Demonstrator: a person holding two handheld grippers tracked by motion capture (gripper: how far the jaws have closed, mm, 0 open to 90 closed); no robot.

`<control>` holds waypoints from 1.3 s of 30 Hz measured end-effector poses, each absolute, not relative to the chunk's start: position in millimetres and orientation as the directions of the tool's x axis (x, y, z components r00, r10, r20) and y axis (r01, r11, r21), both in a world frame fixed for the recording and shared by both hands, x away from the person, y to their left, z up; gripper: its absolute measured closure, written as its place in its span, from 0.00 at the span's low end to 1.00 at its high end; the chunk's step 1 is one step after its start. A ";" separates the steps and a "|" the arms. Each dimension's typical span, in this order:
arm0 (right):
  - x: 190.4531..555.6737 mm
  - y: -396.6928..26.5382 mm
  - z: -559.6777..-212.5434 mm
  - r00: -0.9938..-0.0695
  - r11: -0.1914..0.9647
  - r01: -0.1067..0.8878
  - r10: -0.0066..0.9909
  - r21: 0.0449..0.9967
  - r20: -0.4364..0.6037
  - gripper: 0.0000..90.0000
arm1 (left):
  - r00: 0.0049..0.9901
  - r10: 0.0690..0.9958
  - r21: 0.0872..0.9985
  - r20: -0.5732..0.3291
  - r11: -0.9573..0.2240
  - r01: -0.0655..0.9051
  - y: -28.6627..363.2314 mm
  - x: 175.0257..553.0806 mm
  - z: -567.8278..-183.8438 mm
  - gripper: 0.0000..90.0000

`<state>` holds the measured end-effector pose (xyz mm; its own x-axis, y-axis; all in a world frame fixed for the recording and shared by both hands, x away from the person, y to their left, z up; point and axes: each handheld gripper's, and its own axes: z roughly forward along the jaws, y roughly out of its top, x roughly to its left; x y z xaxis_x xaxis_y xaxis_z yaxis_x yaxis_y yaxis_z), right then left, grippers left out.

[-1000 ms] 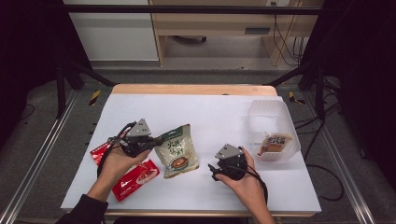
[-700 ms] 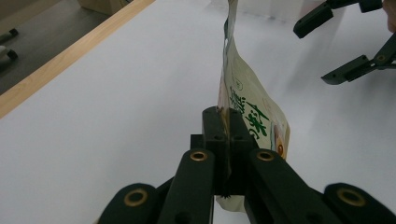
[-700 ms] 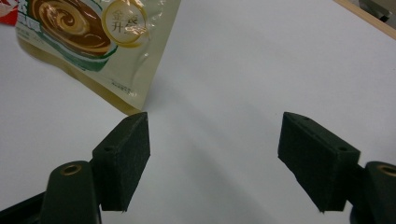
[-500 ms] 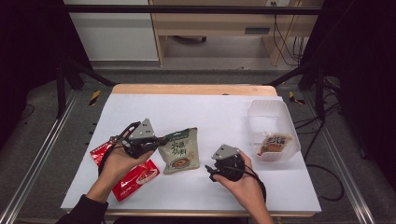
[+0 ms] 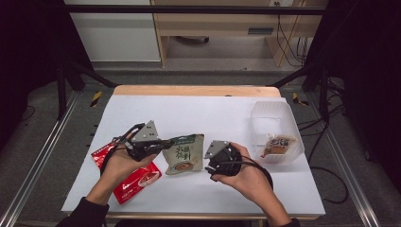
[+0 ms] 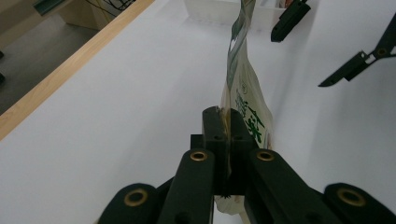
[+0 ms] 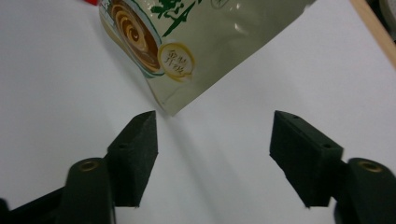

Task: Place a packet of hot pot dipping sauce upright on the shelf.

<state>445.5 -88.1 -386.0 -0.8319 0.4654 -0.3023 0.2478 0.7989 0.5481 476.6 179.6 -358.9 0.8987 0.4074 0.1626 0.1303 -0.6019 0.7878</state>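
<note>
We see the red packet [image 5: 135,182] partly hidden under the person's left hand [image 5: 120,163], its print too small to read. In the left gripper view, the green-printed pouch [image 6: 245,100] runs past the top edge; in the right gripper view, that edge crops its upper part. The snack in the clear tub [image 5: 279,120] stays unidentifiable.

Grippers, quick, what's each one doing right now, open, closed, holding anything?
Left gripper: shut on the edge of the green snack pouch.
Right gripper: open, nothing between its jaws, which have just been closing, close to the pouch's corner.
</note>
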 end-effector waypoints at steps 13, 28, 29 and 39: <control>456.1 -81.6 -339.7 -0.863 0.854 0.143 0.355 0.499 -0.360 0.48 | 0.907 0.384 0.786 0.173 -0.608 0.108 179.6 474.3 -354.9 1.00; 472.3 -61.5 -318.1 -0.911 0.888 0.089 0.256 0.452 -0.324 0.48 | 0.912 0.368 0.780 0.182 -0.619 0.094 177.6 472.5 -354.3 1.00; 472.6 -59.5 -318.3 -0.911 0.892 0.087 0.251 0.444 -0.326 0.48 | 0.912 0.368 0.780 0.181 -0.619 0.095 177.7 472.4 -354.4 1.00; 485.5 -43.3 -321.4 -0.928 0.913 0.065 0.204 0.402 -0.312 0.57 | 0.914 0.358 0.779 0.191 -0.622 0.081 175.4 470.3 -352.6 1.00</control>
<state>485.5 -43.3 -321.4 -0.9280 0.2038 -0.3120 0.0655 0.9133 0.4019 470.3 175.4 -352.6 0.9141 0.3577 0.1910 0.0807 -0.6220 0.7788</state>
